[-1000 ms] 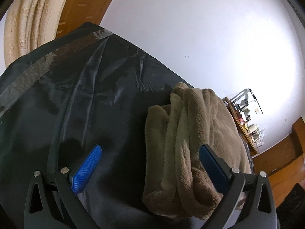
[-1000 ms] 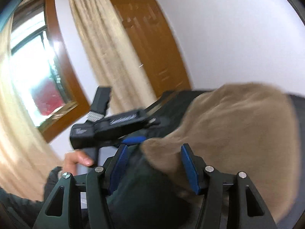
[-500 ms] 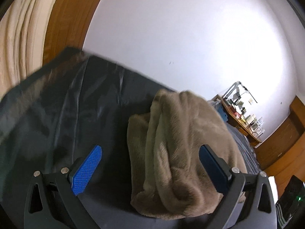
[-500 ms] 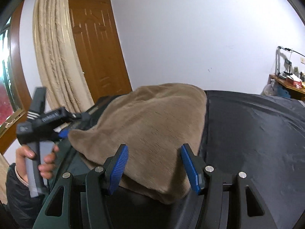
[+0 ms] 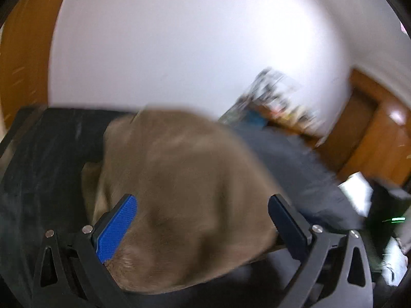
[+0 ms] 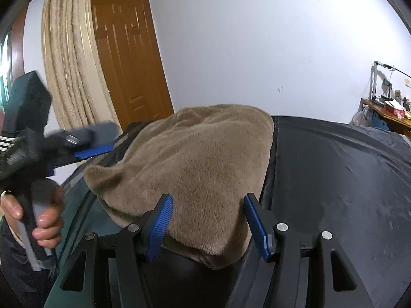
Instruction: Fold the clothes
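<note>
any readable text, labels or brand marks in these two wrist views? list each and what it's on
None can be read.
Left gripper: pale markings on its dark body, blurred by motion.
Desk clutter by the far wall: boxes and papers, any print too small.
Left wrist view: smeared throughout; the shelf items are illegible.
Brown fleece garment, black table cover and wooden door: no tag, print or sign visible.

You see a bench covered with a black sheet (image 6: 334,179). One folded brown fleece garment (image 6: 195,164) lies directly on it, near the left edge.
</note>
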Demonstrator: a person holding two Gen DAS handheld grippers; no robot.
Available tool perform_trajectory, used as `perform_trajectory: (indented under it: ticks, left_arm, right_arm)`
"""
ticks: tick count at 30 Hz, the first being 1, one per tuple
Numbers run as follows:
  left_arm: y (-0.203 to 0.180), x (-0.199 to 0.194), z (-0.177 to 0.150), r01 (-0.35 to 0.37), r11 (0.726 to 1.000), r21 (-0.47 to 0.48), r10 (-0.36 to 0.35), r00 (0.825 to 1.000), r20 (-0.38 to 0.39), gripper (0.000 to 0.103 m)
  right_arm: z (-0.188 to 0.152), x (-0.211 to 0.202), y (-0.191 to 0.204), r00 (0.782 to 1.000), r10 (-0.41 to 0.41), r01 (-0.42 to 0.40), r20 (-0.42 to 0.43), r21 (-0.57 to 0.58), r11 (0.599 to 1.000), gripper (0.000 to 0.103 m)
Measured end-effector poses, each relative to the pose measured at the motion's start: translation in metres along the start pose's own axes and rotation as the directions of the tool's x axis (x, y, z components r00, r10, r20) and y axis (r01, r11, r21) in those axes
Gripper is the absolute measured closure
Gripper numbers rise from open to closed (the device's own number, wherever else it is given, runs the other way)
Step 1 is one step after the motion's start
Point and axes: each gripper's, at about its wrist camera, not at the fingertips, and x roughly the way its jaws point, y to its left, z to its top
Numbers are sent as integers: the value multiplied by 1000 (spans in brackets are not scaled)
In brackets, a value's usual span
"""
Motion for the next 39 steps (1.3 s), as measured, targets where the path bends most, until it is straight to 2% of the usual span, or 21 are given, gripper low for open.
perform_trajectory:
  ticks: [2, 4, 7, 12, 15, 18, 22, 25, 31, 35, 39]
  left_arm:
    - [22, 23, -9, -67, 994, -80, 60, 994, -91, 1]
    - [40, 30, -16, -45, 989, -141, 29, 993, -116, 1]
    - [37, 25, -16, -76, 991, -108, 65, 992, -104, 1]
    - [39, 25, -21, -77, 989, -124, 64, 992, -106, 1]
    - [37, 24, -23, -73, 989, -125, 61, 993, -104, 1]
    - [34, 25, -24, -75, 991, -115, 63, 993, -100, 1]
    - [36, 27, -25, -69, 992, -107, 58, 993, -101, 1]
    - [36, 26, -26, -72, 993, -99, 62, 993, -102, 1]
    - [39, 26, -27, -70, 993, -98, 61, 993, -98, 1]
    - [38, 28, -26, -66, 993, -99, 57, 994, -97, 1]
    - [36, 25, -25, -56, 994, -97, 47, 994, -95, 1]
  right_arm:
    - [-2, 1, -1, 1000, 0, 0, -14, -7, 1000, 42]
    - [-6, 0, -3, 1000, -1, 1, -28, -18, 1000, 41]
    - [-12, -3, -3, 998, -24, 21, -51, -51, 998, 27]
    - [-17, 3, 17, 988, -135, 117, -74, -208, 971, 27]
    - [-18, 17, 24, 977, -192, 162, -92, -263, 951, 27]
    - [-15, 37, 18, 961, -245, 206, -130, -260, 943, 27]
    - [-14, 41, -9, 954, -254, 230, -163, -151, 961, 27]
    - [-16, 42, -27, 947, -260, 247, -187, -88, 965, 22]
    - [-18, 43, -31, 942, -270, 258, -199, -84, 962, 21]
    - [-16, 33, -27, 952, -244, 231, -185, -88, 969, 21]
    - [-5, 8, -15, 977, -194, 185, -87, -104, 977, 21]
